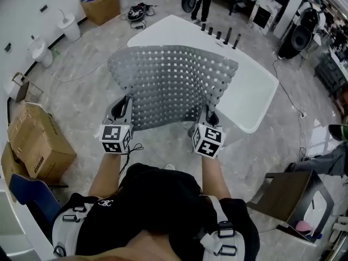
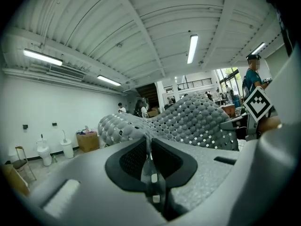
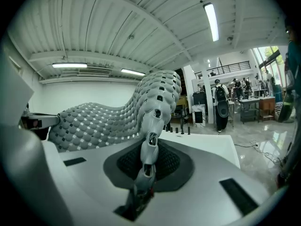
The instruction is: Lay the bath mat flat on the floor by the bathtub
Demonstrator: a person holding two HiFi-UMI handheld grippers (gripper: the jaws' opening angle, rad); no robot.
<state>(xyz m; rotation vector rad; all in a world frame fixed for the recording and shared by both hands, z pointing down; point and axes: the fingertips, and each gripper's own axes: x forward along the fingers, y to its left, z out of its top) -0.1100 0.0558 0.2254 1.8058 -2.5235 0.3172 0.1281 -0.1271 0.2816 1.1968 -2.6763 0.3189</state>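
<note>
Black shirt [image 1: 157, 197], white strap harness [image 1: 218, 224], marker-cubed left gripper [image 1: 126, 101], right gripper [image 1: 206, 113]

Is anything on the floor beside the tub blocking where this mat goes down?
Nothing visible does. The grey perforated bath mat hangs over the white bathtub; the marble floor at its near side looks bare, though the mat hides some.

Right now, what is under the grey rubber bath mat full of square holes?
The white bathtub shows past the grey bath mat's far and right edges, and there is marbled grey floor to its left. The tub's near part is covered; only white specks show through the holes.
</note>
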